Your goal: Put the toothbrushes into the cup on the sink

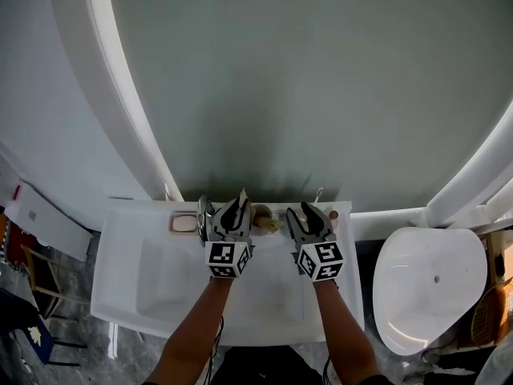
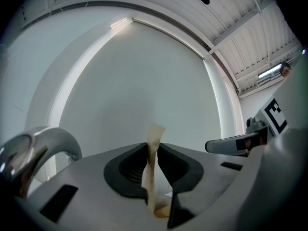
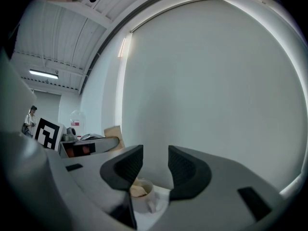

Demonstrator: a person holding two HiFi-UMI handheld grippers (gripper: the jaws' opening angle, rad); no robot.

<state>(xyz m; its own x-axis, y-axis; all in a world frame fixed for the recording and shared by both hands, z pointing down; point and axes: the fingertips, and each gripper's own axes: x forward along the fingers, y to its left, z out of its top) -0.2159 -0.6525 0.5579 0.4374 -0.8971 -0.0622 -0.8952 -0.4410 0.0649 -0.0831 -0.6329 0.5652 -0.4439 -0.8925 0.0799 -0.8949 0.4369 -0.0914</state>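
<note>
Carry step, I judge: left gripper (image 2: 153, 149) shut tight on a toothbrush (image 2: 155, 134) beside the faucet (image 2: 33, 150), next needing its end lined up over the cup (image 3: 147, 197), seen plainly only in the right gripper view, below the right gripper (image 3: 150, 166), jaws parted and empty.

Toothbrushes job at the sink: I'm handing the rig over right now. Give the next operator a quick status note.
Grippers: the left gripper is shut on a tan toothbrush, which sticks up past its jaws. The right gripper is open and empty.
Things: the cup stands on the sink, just below the right gripper's jaws. Something tan shows inside it; I can't tell what.
Done: one toothbrush picked up.
Left: put the held toothbrush into the cup, let go, then look for any others.
</note>
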